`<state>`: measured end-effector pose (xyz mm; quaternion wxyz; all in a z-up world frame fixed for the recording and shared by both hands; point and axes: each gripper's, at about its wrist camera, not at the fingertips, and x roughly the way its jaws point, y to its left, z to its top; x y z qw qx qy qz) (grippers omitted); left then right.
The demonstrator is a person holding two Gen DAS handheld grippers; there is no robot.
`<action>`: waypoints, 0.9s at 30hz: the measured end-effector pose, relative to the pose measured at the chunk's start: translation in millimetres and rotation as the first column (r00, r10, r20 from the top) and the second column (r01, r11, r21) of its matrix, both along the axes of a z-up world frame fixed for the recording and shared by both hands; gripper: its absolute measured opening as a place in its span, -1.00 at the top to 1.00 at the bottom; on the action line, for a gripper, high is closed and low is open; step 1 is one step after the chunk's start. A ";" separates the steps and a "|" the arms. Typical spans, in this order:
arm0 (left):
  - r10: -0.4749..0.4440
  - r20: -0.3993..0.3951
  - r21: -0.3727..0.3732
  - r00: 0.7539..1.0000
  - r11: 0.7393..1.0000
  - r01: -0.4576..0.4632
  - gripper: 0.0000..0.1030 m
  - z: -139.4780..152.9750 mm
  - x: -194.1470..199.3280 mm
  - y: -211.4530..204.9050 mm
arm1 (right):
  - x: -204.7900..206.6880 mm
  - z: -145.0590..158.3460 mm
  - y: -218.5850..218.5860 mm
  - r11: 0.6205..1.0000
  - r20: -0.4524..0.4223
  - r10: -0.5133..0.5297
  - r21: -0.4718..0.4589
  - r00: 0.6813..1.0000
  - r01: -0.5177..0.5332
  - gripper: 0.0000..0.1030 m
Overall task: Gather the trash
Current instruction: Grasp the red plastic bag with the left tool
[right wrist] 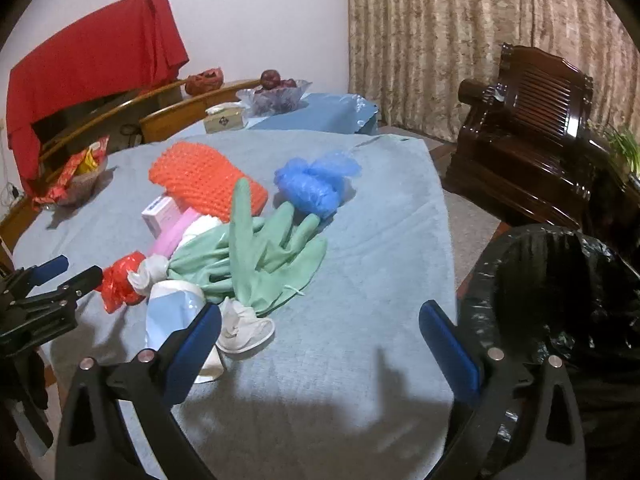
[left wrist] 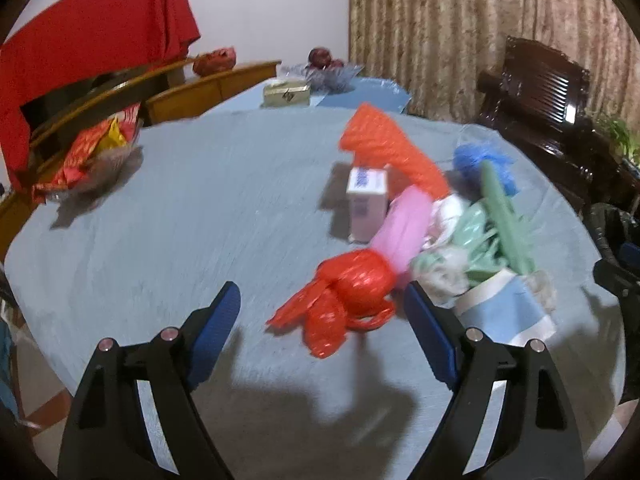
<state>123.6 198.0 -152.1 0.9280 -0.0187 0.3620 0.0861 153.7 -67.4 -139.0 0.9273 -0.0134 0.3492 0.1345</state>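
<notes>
Grey-blue cloth covering the table (right wrist: 360, 240), patterned curtain (right wrist: 460, 40) hanging behind, dark carved wooden chair (right wrist: 532, 120) sitting off to the right. Looking down over a heap of trash piled on the cloth — orange bubble wrap (right wrist: 204, 184) lying at the back, blue plastic bag (right wrist: 310, 188) bunched beside it, green rubber gloves (right wrist: 256, 256) sprawling across the middle. Small white-and-purple box (left wrist: 366, 204) standing just in front of the orange wrap, pink wrap (left wrist: 404, 228) leaning against the box. Red plastic bag (left wrist: 348, 296) sitting knotted at the near edge of the heap, pale blue paper cup (right wrist: 176, 312) lying tipped next to it, crumpled white bits tucked around the gloves.

Left gripper (left wrist: 324, 320) hovering low over the cloth, jaws standing wide apart, the red plastic bag lying just ahead between the two blue pads — not gripping anything, pads looking clear of the bag, though blur making the gap hard to judge. Right gripper (right wrist: 320, 336) hanging open as well, nothing between its fingers but bare cloth, its left finger overlapping the paper cup in view.

Black-lined trash bin (right wrist: 560, 300) gaping just beside the table's right edge, close to the right gripper's outer finger. Further back: red cloth (right wrist: 92, 60) draping over furniture, snack packets (left wrist: 96, 152) sitting in a bowl at the left, tissue box (right wrist: 224, 120) and fruit bowl (right wrist: 276, 96) resting on the far side.
</notes>
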 end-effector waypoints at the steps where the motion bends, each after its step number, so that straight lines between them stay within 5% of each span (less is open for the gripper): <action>1: 0.003 -0.005 -0.002 1.000 1.000 -0.003 -0.56 -2.5 0.6 1.1 | 1.8 -2.4 3.0 1.000 -0.004 0.003 -0.007 1.000 -0.003 -0.88; 15: -0.050 -0.092 -0.065 0.995 0.997 0.044 -0.53 -29.3 37.7 1.4 | 18.6 -14.8 20.4 0.999 -0.033 0.018 -0.035 0.999 -0.019 -0.88; 17: -0.060 -0.109 -0.079 0.992 0.996 0.052 -0.13 -32.9 40.6 0.6 | 21.8 -17.0 23.5 0.999 -0.043 0.022 -0.030 0.999 -0.023 -0.88; 19: -0.077 -0.124 -0.110 0.989 0.992 0.063 0.07 -35.8 42.7 1.1 | 24.7 -19.5 27.4 0.999 -0.054 0.029 -0.030 0.998 -0.031 -0.87; 27: -0.035 -0.082 -0.118 0.996 0.993 0.025 0.19 -22.8 25.9 7.2 | 37.3 -28.0 41.8 0.999 -0.096 0.045 -0.013 0.994 -0.046 -0.75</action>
